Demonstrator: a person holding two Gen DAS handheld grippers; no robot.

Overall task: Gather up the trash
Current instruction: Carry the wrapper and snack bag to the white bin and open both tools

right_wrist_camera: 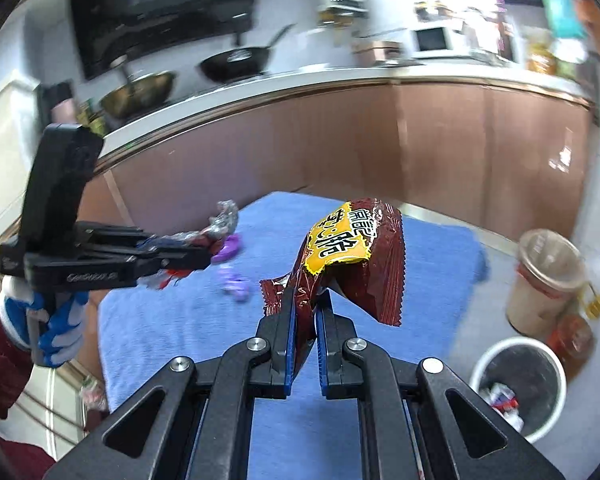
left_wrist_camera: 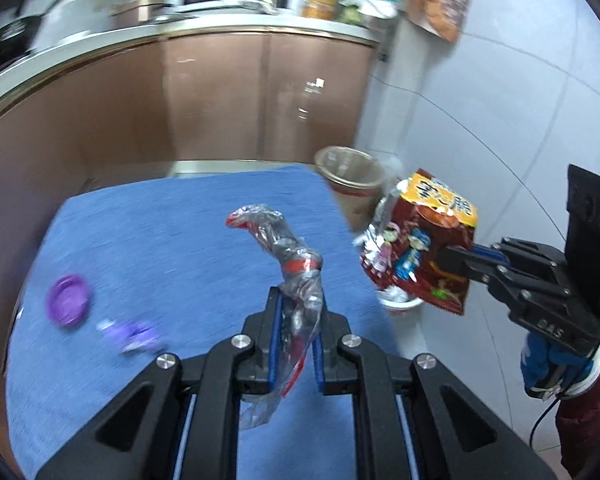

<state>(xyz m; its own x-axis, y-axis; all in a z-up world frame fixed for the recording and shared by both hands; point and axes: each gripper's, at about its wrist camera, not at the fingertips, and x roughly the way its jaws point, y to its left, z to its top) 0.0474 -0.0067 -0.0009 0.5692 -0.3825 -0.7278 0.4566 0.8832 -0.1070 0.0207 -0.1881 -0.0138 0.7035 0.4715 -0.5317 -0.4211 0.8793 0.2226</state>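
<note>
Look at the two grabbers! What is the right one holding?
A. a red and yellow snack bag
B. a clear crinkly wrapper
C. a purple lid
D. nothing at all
A: the right gripper is pinched shut on the red and yellow snack bag, while the clear wrapper sits in the left gripper and the purple lid lies on the blue cloth.

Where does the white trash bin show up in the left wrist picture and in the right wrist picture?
Left wrist view: only a sliver of the bin's rim shows at centre right, below and behind the snack bag held by the right gripper.
Right wrist view: the bin stands in full at lower right, trash inside.
Shared landmark: the tall paper cup on the floor beside the bin.
</note>
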